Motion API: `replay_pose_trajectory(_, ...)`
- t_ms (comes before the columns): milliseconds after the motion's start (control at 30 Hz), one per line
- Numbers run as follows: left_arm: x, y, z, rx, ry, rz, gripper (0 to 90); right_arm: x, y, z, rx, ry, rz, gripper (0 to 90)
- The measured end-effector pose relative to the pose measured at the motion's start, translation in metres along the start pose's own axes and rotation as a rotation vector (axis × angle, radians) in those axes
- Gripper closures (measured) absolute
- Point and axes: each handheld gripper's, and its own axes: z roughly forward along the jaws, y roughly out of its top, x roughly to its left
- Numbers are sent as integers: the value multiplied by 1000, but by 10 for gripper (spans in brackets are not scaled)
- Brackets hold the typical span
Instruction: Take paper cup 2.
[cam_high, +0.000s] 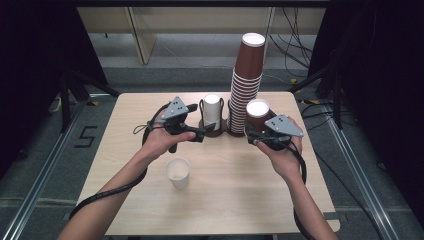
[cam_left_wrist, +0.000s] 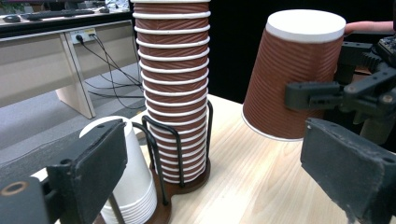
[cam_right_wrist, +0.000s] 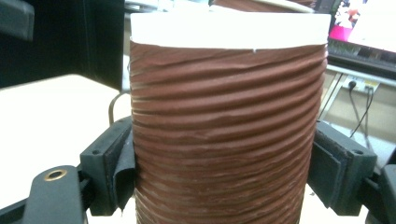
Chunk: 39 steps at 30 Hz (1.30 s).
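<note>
The brown ribbed paper cup is held upside down, its white bottom upward and slightly tilted, above the worktop near the far edge, just beside the tall stack of brown cups in the wire rack. The right gripper has its fingers pressed on the cup's sides. The left gripper has wide, empty fingers near the stack of white cups.

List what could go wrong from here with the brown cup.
The right hand-held gripper clamps the upside-down brown cup beside the tall brown stack; a sideways swing might topple it. Squeezing may dent the ribbed wall. The left hand-held gripper waits open near the white stack.
</note>
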Motion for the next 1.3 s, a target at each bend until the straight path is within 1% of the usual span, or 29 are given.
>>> replay_pose_trajectory(33, 0, 0, -1, -1, 0, -4, 69, 2, -2, 1, 12, 0, -20, 197)
replay_pose_trajectory(67, 0, -1, -2, -3, 1, -7, 68, 2, -3, 3, 10, -11, -76, 197)
replay_pose_trajectory(100, 1, -2, -3, -4, 4, -8, 66, 3, -4, 3, 23, -15, -116, 196)
replay_pose_trajectory(133, 1, -2, -3, -6, 7, -9, 65, 5, -6, 5, 32, -12, -132, 195)
replay_pose_trajectory(167, 1, -4, -4, -4, 8, -13, 61, 5, -7, 5, 30, -25, -184, 195)
replay_pose_trajectory(200, 1, -5, -4, 0, 8, -12, 61, 7, -8, 6, 38, -19, -208, 194)
replay_pose_trajectory(267, 2, -6, -5, 6, 11, -13, 60, 10, -10, 8, 52, -25, -256, 194)
replay_pose_trajectory(300, 3, -7, -5, 7, 10, -16, 59, 12, -11, 8, 62, -33, -292, 195)
replay_pose_trajectory(333, 3, -8, -6, 10, 10, -16, 59, 14, -11, 9, 68, -38, -347, 195)
replay_pose_trajectory(467, 5, -10, -7, 21, 13, -12, 59, 21, -14, 12, 95, -39, -506, 195)
replay_pose_trajectory(533, 7, -11, -7, 31, 13, -9, 57, 24, -15, 13, 106, -29, -562, 195)
replay_pose_trajectory(600, 8, -10, -8, 35, 14, -9, 55, 27, -15, 14, 110, -31, -638, 195)
replay_pose_trajectory(633, 9, -10, -8, 36, 13, -12, 54, 29, -15, 15, 110, -27, -655, 195)
replay_pose_trajectory(667, 9, -10, -8, 38, 11, -13, 55, 31, -15, 15, 113, -31, -691, 195)
replay_pose_trajectory(700, 9, -10, -8, 40, 7, -15, 54, 33, -15, 16, 113, -21, -719, 195)
replay_pose_trajectory(733, 9, -10, -8, 44, 1, -18, 54, 35, -16, 16, 116, -29, -741, 195)
replay_pose_trajectory(800, 9, -9, -7, 57, -7, -4, 55, 38, -16, 17, 133, -27, -794, 195)
replay_pose_trajectory(900, 7, -9, -5, 67, -20, -3, 58, 41, -17, 19, 131, -36, -905, 196)
replay_pose_trajectory(933, 7, -9, -4, 70, -25, -7, 58, 42, -18, 19, 134, -33, -933, 196)
replay_pose_trajectory(967, 6, -8, -3, 76, -28, -7, 58, 44, -19, 20, 145, -34, -941, 196)
replay_pose_trajectory(1000, 6, -8, -2, 81, -31, -4, 59, 44, -18, 21, 145, -43, -979, 196)
replay_pose_trajectory(1033, 5, -8, 0, 84, -34, -7, 59, 43, -17, 21, 154, -37, -1040, 196)
replay_pose_trajectory(1067, 5, -8, 1, 87, -40, -7, 60, 44, -17, 21, 152, -41, -1065, 196)
replay_pose_trajectory(1100, 4, -8, 3, 95, -45, -7, 61, 43, -16, 23, 129, -34, -1136, 196)
replay_pose_trajectory(1167, 3, -7, 6, 106, -57, -7, 63, 46, -17, 23, 144, -47, -1170, 196)
replay_pose_trajectory(1200, 2, -6, 8, 112, -62, -3, 64, 47, -17, 24, 143, -39, -1207, 196)
replay_pose_trajectory(1267, 0, -4, 11, 119, -70, -2, 70, 49, -20, 24, 139, -49, -1256, 197)
replay_pose_trajectory(1300, -1, -3, 12, 122, -72, -3, 72, 50, -20, 25, 138, -43, -1290, 197)
